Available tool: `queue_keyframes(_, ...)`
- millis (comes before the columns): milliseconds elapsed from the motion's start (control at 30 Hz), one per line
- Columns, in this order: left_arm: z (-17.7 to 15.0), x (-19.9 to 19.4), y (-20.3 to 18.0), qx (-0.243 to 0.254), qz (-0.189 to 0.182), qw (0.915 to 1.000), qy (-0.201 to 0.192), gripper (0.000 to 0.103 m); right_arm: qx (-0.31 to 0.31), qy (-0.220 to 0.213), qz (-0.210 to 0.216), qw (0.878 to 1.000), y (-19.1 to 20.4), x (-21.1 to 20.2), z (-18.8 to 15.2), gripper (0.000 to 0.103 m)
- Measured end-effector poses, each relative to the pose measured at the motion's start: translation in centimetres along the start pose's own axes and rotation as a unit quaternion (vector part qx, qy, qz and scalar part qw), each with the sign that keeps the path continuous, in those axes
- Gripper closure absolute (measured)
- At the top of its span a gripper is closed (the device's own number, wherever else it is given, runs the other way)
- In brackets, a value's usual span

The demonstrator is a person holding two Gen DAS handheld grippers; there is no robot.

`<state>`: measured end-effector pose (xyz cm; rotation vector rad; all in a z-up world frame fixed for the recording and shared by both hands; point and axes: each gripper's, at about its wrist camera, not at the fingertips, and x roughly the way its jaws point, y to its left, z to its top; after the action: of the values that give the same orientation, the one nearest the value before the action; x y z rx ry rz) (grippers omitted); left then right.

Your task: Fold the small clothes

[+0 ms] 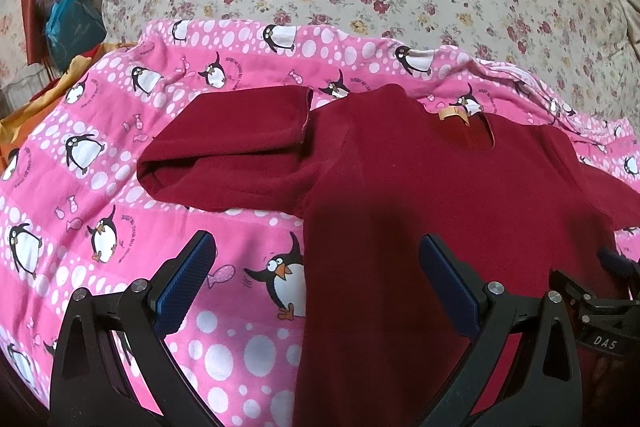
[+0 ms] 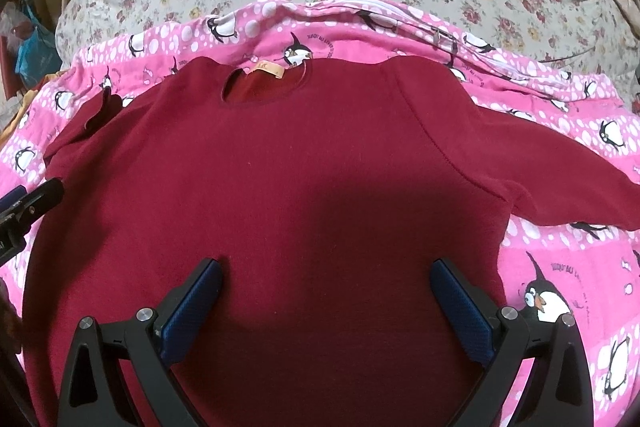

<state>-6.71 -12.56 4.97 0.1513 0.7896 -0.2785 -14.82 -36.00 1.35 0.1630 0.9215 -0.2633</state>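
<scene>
1. Working left to right, the first risk is the left sleeve (image 1: 224, 147): it lies doubled back on itself, cuff pointing toward the collar, so a careless pinch could take only the top layer and drag the fold crooked.
2. The left gripper (image 1: 318, 253) hangs wide open with nothing between its fingers, straddling the sweater's left side edge; closing here might catch the penguin blanket (image 1: 80, 155) along with the fleece, which would lift both.
3. The maroon sweater (image 2: 300, 163) lies front up on the blanket, neckline and its orange label (image 2: 268, 70) at the far side, body mostly flat. The fabric looks thick and soft, so I judge it will hold a crease poorly and may spring open.
4. The right gripper (image 2: 326, 277) is likewise spread wide and empty, poised over the lower middle of the body; gripping there would bunch the cloth rather than fold it.
5. The right sleeve (image 2: 560, 167) stretches outward, off toward the frame edge; its cuff is out of sight.
</scene>
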Motion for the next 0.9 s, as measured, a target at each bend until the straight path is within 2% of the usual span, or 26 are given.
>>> queue_keyframes(200, 0.4, -0.9, 0.4, -0.007, -0.008, 0.9999, -0.009, 0.001, -0.001, -0.001, -0.034, 0.999, 0.8, -0.6, -0.2, 0.000)
queue_keyframes(367, 0.8, -2.2, 1.2, -0.019, -0.017, 0.9994, -0.021, 0.001, 0.017, 0.005, -0.013, 1.000, 1.7, -2.2, 0.1, 0.000)
queue_keyframes(567, 0.9, -3.2, 2.9, -0.031, -0.011, 0.9989, -0.033, 0.001, 0.016, -0.023, -0.016, 0.999, 4.1, -4.7, 2.1, 0.000)
queue_keyframes(900, 1.0, -3.8, 6.3, -0.075, 0.000, 0.9967, -0.033, 0.001, 0.013, -0.025, 0.002, 1.000, 7.8, -5.4, 3.9, 0.000)
